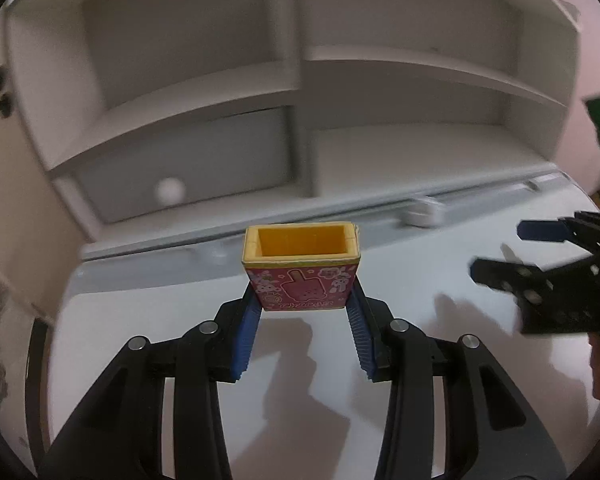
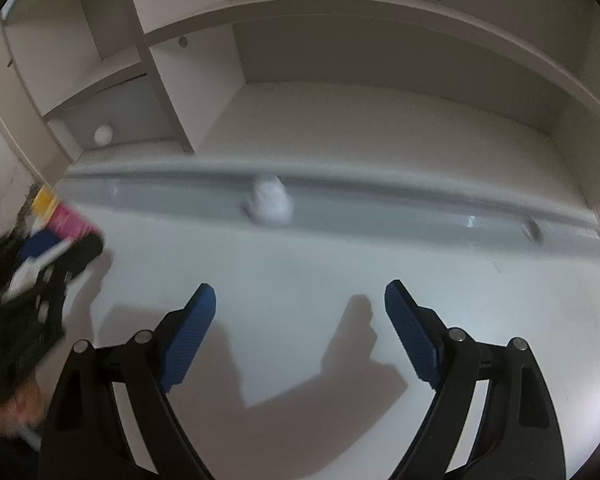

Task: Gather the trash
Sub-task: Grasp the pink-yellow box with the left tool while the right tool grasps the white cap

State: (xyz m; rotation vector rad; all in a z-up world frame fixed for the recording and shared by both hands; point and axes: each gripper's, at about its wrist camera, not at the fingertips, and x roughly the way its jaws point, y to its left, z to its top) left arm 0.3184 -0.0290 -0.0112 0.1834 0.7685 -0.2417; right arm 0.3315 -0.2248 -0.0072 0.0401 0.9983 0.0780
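On the pink front of the small open box (image 1: 300, 286), printed lettering is seen below a popsicle picture, but it is too blurred to be read.

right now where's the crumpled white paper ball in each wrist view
Left wrist view: the crumpled white paper ball lies right of centre, in the grey groove along the back of the desk, beyond the pink and yellow box held by the left gripper.
Right wrist view: the ball lies just left of centre, in the same groove.
Shared landmark: the round white drawer knob, left of the ball in both.
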